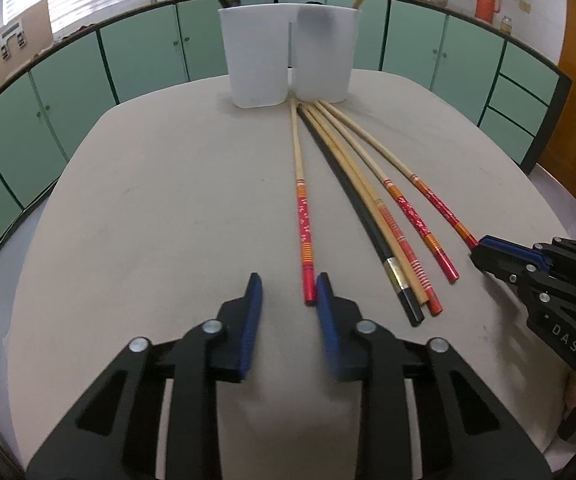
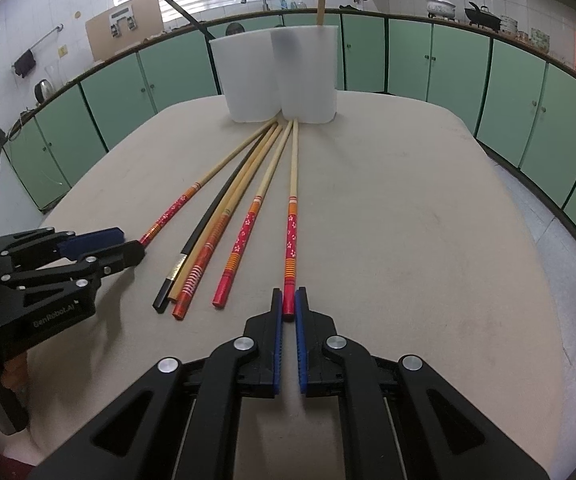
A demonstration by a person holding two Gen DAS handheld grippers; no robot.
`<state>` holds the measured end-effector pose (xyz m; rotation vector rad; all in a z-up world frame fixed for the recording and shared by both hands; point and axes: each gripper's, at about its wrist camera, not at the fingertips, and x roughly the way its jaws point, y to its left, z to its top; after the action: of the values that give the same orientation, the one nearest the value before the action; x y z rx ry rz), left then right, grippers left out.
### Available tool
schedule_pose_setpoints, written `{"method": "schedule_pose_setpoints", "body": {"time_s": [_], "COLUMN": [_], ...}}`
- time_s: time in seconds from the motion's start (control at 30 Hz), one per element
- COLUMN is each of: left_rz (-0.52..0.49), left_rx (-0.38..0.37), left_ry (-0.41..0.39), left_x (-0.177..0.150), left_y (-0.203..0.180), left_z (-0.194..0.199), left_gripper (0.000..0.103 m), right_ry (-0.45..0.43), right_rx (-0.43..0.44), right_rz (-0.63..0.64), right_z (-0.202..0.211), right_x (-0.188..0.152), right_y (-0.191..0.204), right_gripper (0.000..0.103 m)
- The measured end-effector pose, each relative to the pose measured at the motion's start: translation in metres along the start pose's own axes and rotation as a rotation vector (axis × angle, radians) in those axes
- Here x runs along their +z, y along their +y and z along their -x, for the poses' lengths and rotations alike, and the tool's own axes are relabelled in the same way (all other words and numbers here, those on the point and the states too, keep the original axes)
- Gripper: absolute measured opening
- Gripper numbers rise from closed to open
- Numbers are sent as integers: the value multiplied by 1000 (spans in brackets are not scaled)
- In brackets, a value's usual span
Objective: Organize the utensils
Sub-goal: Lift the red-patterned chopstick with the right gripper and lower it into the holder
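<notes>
Red-ended chopstick in right gripper, dark towel only in right view

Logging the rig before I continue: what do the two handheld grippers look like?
Both match: the left gripper and right gripper have black angular linkage frames with silver round pivot pins and blue ribbed finger pads. Pale lettering marks each body's side. No cables or sleeves show.

My right gripper carries the pale letters "DAS" on its black body, seen from my left wrist. My left gripper reads "GenRobot.AI" along its black side, seen from my right wrist.
</notes>
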<state>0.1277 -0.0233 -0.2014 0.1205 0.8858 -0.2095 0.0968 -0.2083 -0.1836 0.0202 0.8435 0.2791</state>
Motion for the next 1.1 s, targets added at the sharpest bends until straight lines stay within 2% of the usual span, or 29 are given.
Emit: {"method": "schedule_pose_setpoints", "body": {"time_s": [0.07,0.13,0.2,0.4,0.53,0.7,0.93,1.1], "left_rz": [3,16,19,49,49,33,7,-10], "left_rx": [-2,-13,-16,-26,-10,7,1,-31], "left_ry": [-1,-5,-7,-18,-55,-138,-303,-382], "left_x": [-1,-2,-3,-2,1,15,45,67], "left_y": [-1,-2,-3,1,5,10,10,7], "left_z": [1,1,1,5,22,55,119,149], "left_gripper": [23,10,5,5,5,5,5,5], "right_ry": [0,0,-1,-17,-64,-139,-268,-332], "right_rx": [2,10,17,23,8,13,23,53], "right_rz": [-2,-9,-15,-22,5,10,38,52], "right_z": [0,0,0,5,19,46,94,121], "right_x": [0,-1,-1,-2,4,20,53,85], "right_y": [0,-1,-2,-2,-1,-4,-5,-5], "right_gripper": [7,7,7,6,6,6,6,6]}}
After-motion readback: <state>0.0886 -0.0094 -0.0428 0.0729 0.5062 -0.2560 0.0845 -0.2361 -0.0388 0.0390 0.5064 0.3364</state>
